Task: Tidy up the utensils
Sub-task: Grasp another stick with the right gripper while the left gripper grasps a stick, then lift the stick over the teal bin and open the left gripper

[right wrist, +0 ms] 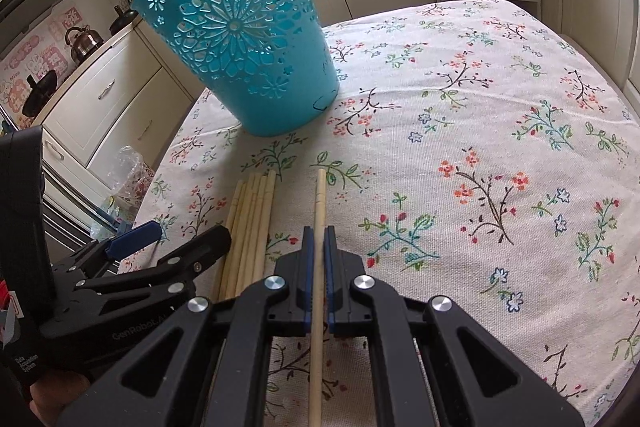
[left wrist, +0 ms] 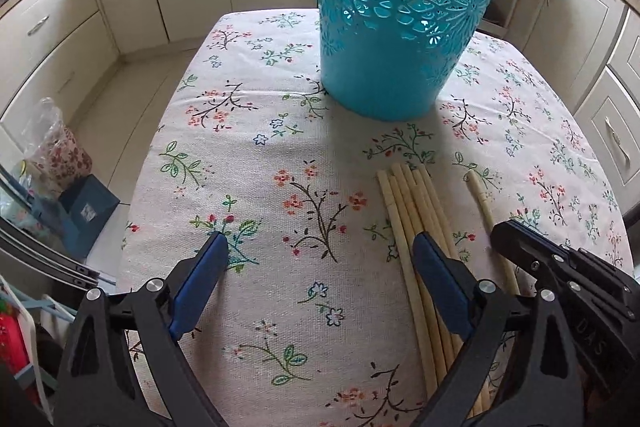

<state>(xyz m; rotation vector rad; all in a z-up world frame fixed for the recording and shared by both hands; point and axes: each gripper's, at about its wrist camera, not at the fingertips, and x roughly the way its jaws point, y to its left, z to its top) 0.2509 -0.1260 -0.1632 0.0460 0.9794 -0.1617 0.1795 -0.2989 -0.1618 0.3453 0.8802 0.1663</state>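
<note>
Right now the job looks like it has only just begun. The tall blue plastic basket with flower-shaped holes stands upright on the table with the flowery cloth, toward its far edge. I cannot see inside it, so I cannot tell if any sticks are in there yet.

The right gripper is squeezed tight on one thin pale wooden chopstick. The stick runs straight between its two blue pads and pokes out in front, pointing toward the basket. Its tip seems to be low over the cloth, but I cannot tell if it touches.

Just beside it, on the side nearer the left edge of the table, lies a bunch of pale wooden chopsticks. They lie flat and close together on the cloth, near the front edge. The basket is a little way beyond their far ends.

The left gripper is wide open and has nothing in it. One of its blue fingers is over the bunch, and the other is over bare cloth.

So I think one stick is picked up and must go into the basket. The bunch on the cloth is left to do after that.
</note>
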